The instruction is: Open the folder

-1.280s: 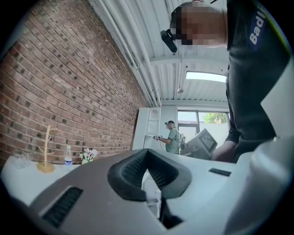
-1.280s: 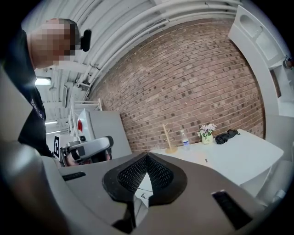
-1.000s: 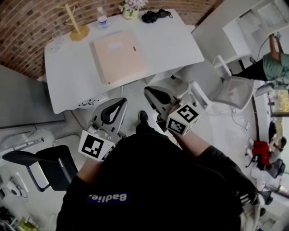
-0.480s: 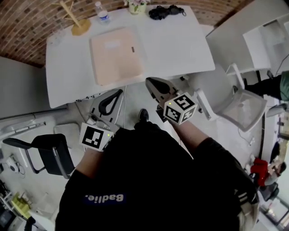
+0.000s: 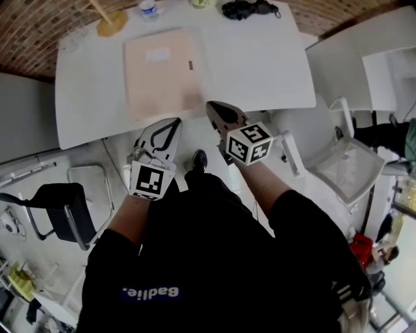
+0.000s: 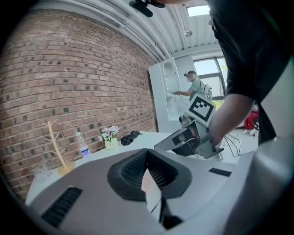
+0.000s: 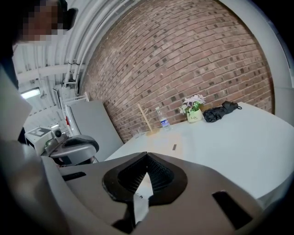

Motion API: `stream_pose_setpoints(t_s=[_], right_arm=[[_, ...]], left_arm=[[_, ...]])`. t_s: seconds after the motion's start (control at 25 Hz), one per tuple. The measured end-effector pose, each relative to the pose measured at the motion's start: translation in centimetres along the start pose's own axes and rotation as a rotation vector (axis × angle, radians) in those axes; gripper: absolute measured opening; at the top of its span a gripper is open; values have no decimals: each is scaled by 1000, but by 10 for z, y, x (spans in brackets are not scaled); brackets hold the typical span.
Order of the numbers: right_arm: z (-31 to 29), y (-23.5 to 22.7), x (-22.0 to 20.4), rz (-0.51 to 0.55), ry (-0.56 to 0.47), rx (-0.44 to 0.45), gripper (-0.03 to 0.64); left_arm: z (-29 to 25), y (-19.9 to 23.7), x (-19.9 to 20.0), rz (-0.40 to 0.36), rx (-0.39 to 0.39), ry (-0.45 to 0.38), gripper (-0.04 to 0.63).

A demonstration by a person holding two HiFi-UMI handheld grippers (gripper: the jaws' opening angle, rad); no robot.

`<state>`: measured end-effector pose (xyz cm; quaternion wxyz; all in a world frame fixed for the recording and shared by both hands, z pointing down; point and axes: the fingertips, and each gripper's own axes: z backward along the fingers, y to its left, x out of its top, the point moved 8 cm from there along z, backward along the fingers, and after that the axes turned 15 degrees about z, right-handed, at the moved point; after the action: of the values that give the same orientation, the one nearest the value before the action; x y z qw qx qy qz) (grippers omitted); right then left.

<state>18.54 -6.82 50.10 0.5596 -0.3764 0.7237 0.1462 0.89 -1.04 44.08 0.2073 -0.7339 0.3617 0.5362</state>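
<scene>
The left claw [image 5: 173, 123] and right claw [image 5: 213, 108], each pressed together and empty, have come forward since a second ago and now sit at the near edge of the counter [image 5: 260, 58]. They are just short of the folder [image 5: 161, 71], which still lies closed and flat.

I see the folder [image 5: 161, 71] on the tabletop [image 5: 260, 65], the bottle [image 5: 148, 9] behind it, left tongs [image 5: 170, 125] and right tongs [image 5: 214, 109] at the front edge.
</scene>
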Motion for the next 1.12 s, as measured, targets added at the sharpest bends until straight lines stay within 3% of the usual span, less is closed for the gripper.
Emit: stream_pose_setpoints(t_s=[0.2, 0.44, 0.56, 0.96, 1.12], right_arm=[[-29, -19, -21, -15, 65, -8, 28], [-58, -36, -42, -66, 135, -21, 28], [-66, -42, -52, -111, 166, -18, 28], [-73, -49, -75, -165, 221, -8, 28], [-76, -47, -75, -157, 225, 9, 28]], left_arm=[[-34, 7, -38, -71, 29, 106, -2], [-61, 14, -65, -253, 29, 260, -2], [-76, 14, -74, -343, 10, 326, 74], [-105, 10, -99, -551, -7, 494, 158], [-112, 14, -109, -602, 12, 562, 192]])
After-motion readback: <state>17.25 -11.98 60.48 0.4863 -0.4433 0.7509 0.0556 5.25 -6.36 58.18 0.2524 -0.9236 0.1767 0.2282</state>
